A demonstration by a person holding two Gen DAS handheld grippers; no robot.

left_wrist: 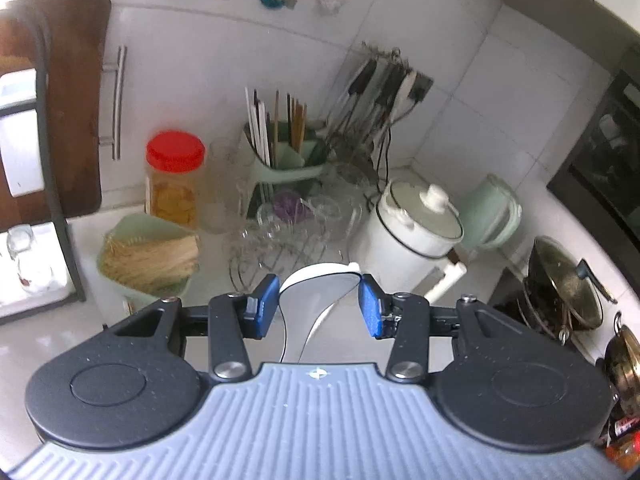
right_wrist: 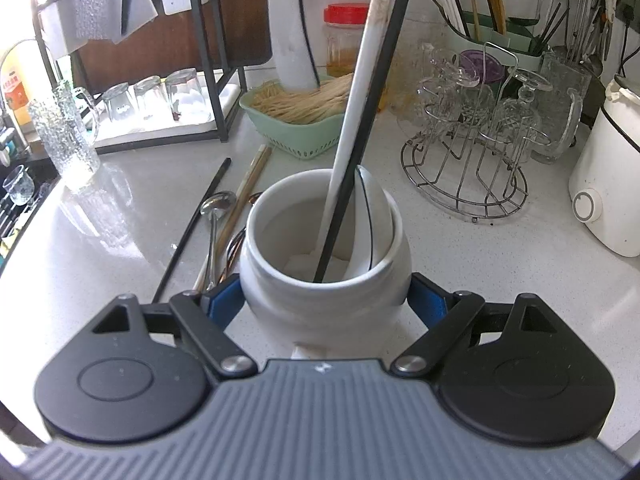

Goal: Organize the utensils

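Note:
In the right wrist view my right gripper [right_wrist: 322, 300] is shut on a white ceramic jar [right_wrist: 324, 280] standing on the counter. The jar holds a white chopstick [right_wrist: 360, 96], a black chopstick [right_wrist: 374, 120] and a white spoon [right_wrist: 370, 220]. Left of the jar lie a black chopstick [right_wrist: 192, 228], wooden chopsticks [right_wrist: 244, 196] and a metal spoon [right_wrist: 214, 216]. In the left wrist view my left gripper [left_wrist: 319, 304] is open, its blue pads either side of a white ladle-like spoon [left_wrist: 316, 300] without touching it.
A green basket of thin sticks [right_wrist: 296, 120], a wire rack with glasses [right_wrist: 472, 148], a green utensil holder [left_wrist: 280, 152], a red-lidded jar [left_wrist: 174, 176], a white cooker [left_wrist: 404, 232], a glass mug [right_wrist: 68, 128] and a black shelf with upturned glasses [right_wrist: 156, 100].

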